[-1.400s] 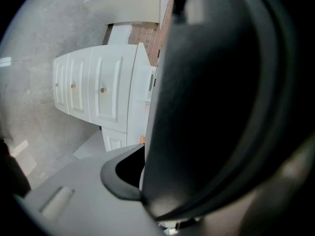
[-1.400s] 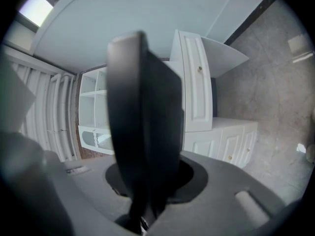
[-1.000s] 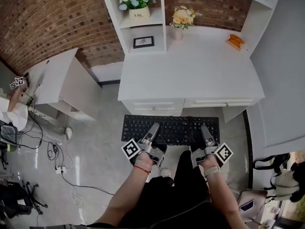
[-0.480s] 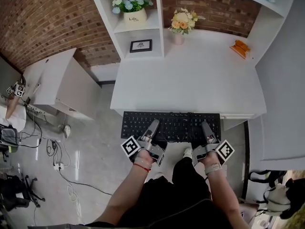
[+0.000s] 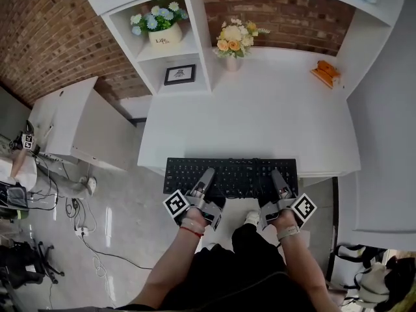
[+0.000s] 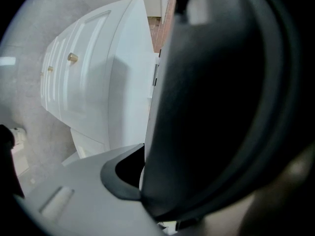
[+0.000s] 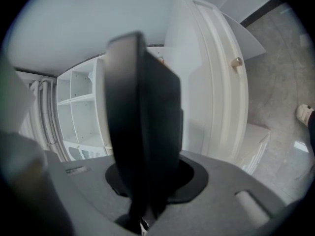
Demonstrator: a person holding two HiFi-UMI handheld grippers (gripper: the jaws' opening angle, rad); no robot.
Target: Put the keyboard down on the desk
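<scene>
A black keyboard (image 5: pixel 231 176) is held level over the front edge of the white desk (image 5: pixel 260 116). My left gripper (image 5: pixel 207 179) is shut on its near left edge, and my right gripper (image 5: pixel 278 181) is shut on its near right edge. In the left gripper view the keyboard (image 6: pixel 216 107) fills the right side as a dark blurred slab. In the right gripper view the keyboard (image 7: pixel 142 132) stands edge-on between the jaws. The desk's drawers (image 7: pixel 216 82) show beyond it.
On the desk stand a vase of yellow flowers (image 5: pixel 233 41) at the back and an orange object (image 5: pixel 325 72) at the back right. A shelf unit (image 5: pixel 162 38) holds a flower pot and a framed picture. A low white cabinet (image 5: pixel 81 125) and floor cables (image 5: pixel 78 220) lie left.
Both grippers have carried the keyboard forward toward the desk; it now overlaps the desk's front edge, where before it hung in front of the drawers.
</scene>
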